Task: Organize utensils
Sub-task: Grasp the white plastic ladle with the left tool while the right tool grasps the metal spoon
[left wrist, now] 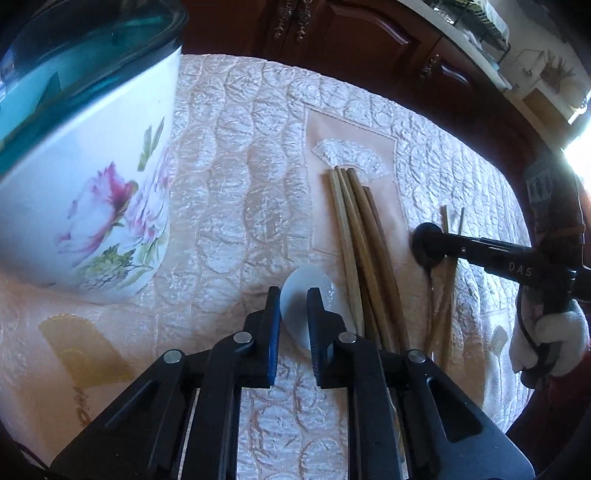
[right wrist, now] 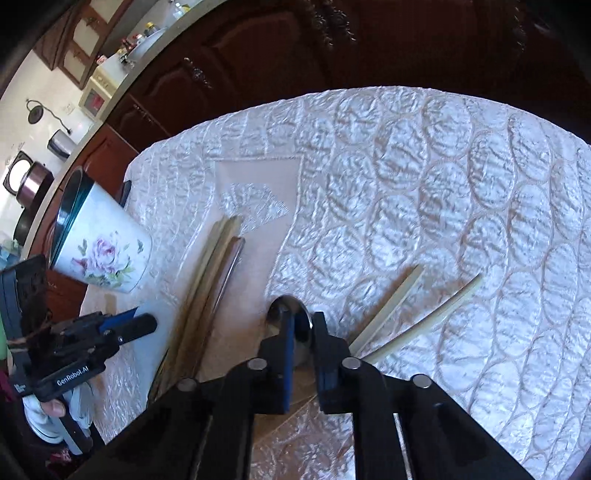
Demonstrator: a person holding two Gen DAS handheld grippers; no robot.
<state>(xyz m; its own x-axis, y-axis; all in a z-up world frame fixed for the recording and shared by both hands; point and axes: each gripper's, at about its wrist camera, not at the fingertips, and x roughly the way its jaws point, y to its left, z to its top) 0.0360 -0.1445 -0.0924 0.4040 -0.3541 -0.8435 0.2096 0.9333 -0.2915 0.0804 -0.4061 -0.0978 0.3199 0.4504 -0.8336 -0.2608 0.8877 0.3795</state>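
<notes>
My left gripper (left wrist: 293, 295) is shut on a white plastic spoon (left wrist: 314, 306), held low over the cloth. Several wooden chopsticks (left wrist: 354, 236) lie in a bundle just right of it; they also show in the right wrist view (right wrist: 214, 273). My right gripper (right wrist: 301, 321) is shut on a shiny metal spoon (right wrist: 291, 310) near the cloth; it shows from the side in the left wrist view (left wrist: 428, 245). Two pale chopsticks (right wrist: 406, 306) lie splayed to its right. A floral white cup (left wrist: 92, 192) with a teal rim stands at the left, also in the right wrist view (right wrist: 99, 247).
The table has a quilted pale pink cloth (right wrist: 424, 192). Dark wooden cabinets (left wrist: 351, 33) stand behind the far edge. A kitchen counter (right wrist: 122, 55) with appliances runs at the far left.
</notes>
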